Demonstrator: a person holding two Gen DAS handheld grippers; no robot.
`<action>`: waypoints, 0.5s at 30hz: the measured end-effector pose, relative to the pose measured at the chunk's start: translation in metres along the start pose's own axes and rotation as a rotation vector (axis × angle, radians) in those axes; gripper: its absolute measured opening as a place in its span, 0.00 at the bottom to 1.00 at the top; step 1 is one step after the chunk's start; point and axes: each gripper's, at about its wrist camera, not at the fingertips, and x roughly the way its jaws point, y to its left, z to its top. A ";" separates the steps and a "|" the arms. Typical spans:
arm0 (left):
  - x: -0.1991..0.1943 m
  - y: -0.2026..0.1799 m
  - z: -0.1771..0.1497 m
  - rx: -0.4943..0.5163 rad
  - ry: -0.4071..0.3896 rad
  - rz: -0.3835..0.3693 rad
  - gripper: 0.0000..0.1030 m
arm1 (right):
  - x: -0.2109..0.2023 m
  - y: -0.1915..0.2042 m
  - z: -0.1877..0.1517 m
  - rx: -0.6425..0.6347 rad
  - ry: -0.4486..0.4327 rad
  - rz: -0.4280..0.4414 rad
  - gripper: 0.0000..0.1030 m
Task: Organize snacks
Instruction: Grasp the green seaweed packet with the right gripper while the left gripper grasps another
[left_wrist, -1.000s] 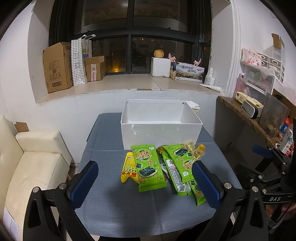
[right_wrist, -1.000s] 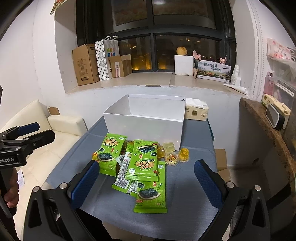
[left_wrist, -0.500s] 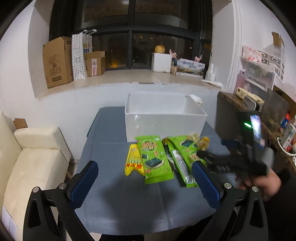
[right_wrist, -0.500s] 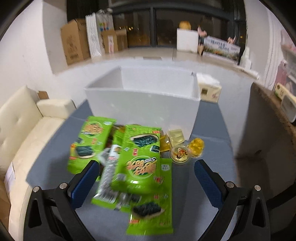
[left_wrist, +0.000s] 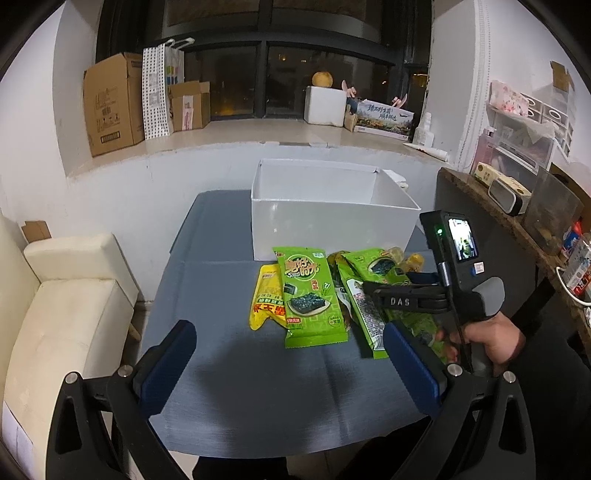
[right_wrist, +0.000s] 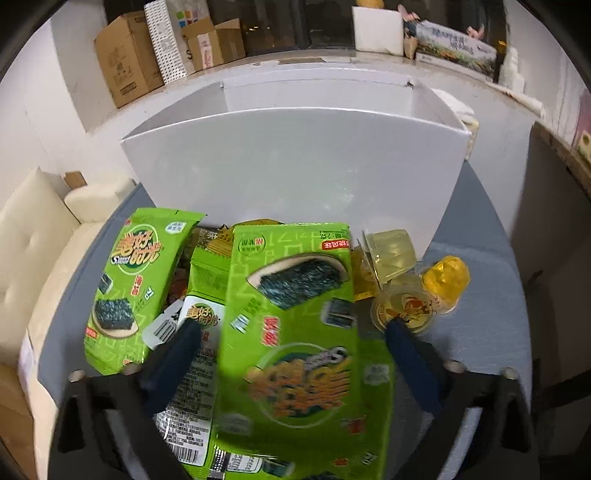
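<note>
A pile of snack packets is being shown lying on the grey-blue cloth-covered bench (left_wrist: 229, 373), just in front of the open white rectangular cardboard box (left_wrist: 328, 225) that is seen at the centre of the left wrist view. In that view a green foil seaweed packet (left_wrist: 312, 295) is being seen lying flat at mid-frame, with a yellow foil packet (left_wrist: 266, 299) partly tucked under its left edge and more green packets overlapping to its right.

The left tongs (left_wrist: 288, 363) are being held apart at the bottom of the frame, above bare cloth, with nothing between them.

The right tongs (right_wrist: 291, 341) are being lowered over the pile, and their jaws have just been closing. In the right wrist view a large green seaweed packet printed upside down (right_wrist: 291, 332) is being framed between the two blue pads (right_wrist: 177, 354); whether the pads are already being pressed against its edges cannot be told, as the lower part of the frame is blurred. At right of centre in that view, small clear jelly cups with yellow contents (right_wrist: 406, 295) are being seen just beside the packet, close to the box's front wall. At the right of the left wrist view, the right tongs are being gripped by a person's hand (left_wrist: 487, 339).
</note>
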 end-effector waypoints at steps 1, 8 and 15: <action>0.002 0.000 0.000 -0.006 0.004 -0.001 1.00 | 0.001 -0.003 0.000 0.013 0.013 0.006 0.70; 0.026 -0.002 0.000 -0.020 0.036 0.000 1.00 | -0.022 -0.004 -0.008 -0.018 -0.008 0.051 0.70; 0.087 0.001 0.016 -0.081 0.085 0.026 1.00 | -0.078 -0.014 -0.015 0.020 -0.097 0.104 0.70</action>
